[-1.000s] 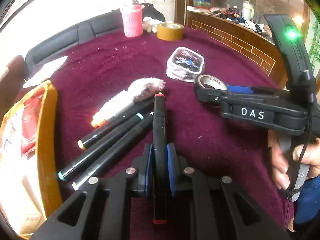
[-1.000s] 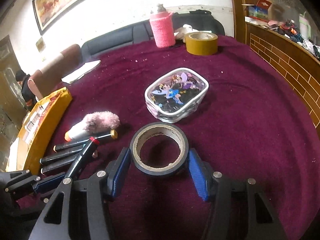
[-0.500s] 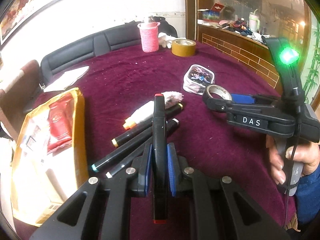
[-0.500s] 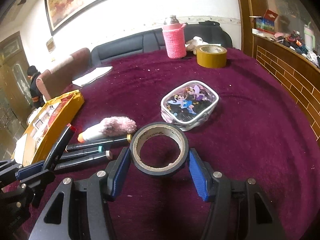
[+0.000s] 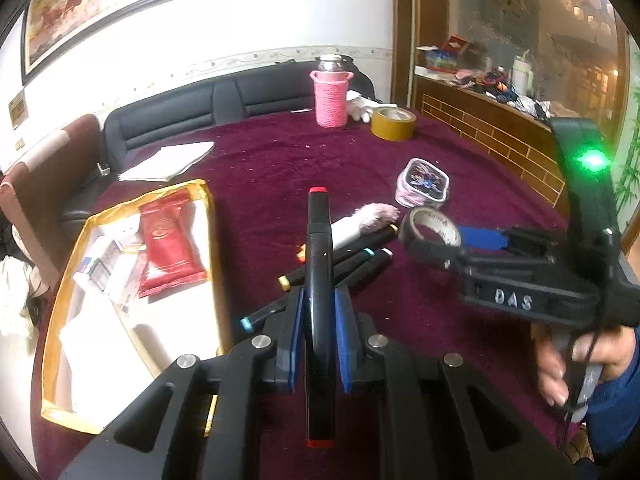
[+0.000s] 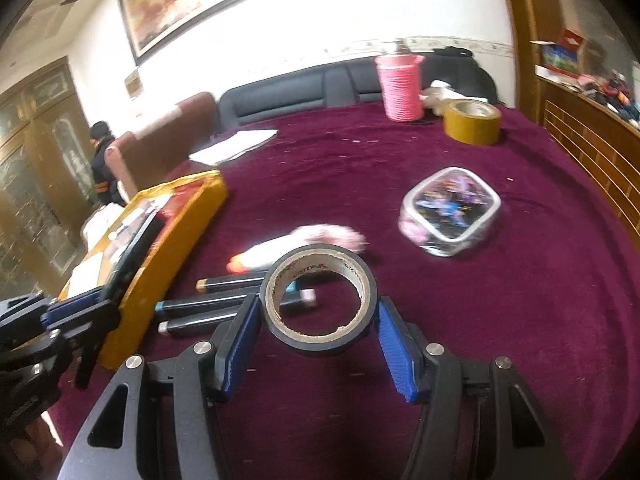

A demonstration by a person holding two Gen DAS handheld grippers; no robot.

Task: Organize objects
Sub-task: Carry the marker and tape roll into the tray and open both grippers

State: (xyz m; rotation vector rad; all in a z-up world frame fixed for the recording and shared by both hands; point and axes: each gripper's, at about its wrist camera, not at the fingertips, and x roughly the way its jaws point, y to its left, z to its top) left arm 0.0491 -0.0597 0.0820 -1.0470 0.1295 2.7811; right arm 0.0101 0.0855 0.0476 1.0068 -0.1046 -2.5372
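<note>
Left wrist view: left gripper point(image 5: 319, 344) clenched on a red-capped marker point(image 5: 319, 280), lifted above the table point(image 5: 260, 168).
Right gripper point(image 6: 318, 340): grasping a black tape roll point(image 6: 319, 306) by its sides.
Risk: marker pivoting in its mid-barrel grip; tape slipping from the pads.
Cause: a jerky carry toward the yellow box point(image 5: 132, 280).

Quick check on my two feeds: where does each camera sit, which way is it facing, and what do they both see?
Left wrist: on the left gripper, looking down along its fingers across the maroon table; the pads clamp a black marker; a hand holds the right gripper.
Right wrist: on the right gripper, facing the same way; its pads hold a black tape roll; the left gripper shows at lower left.
Shared: the yellow box, loose markers, pink cup.
</note>
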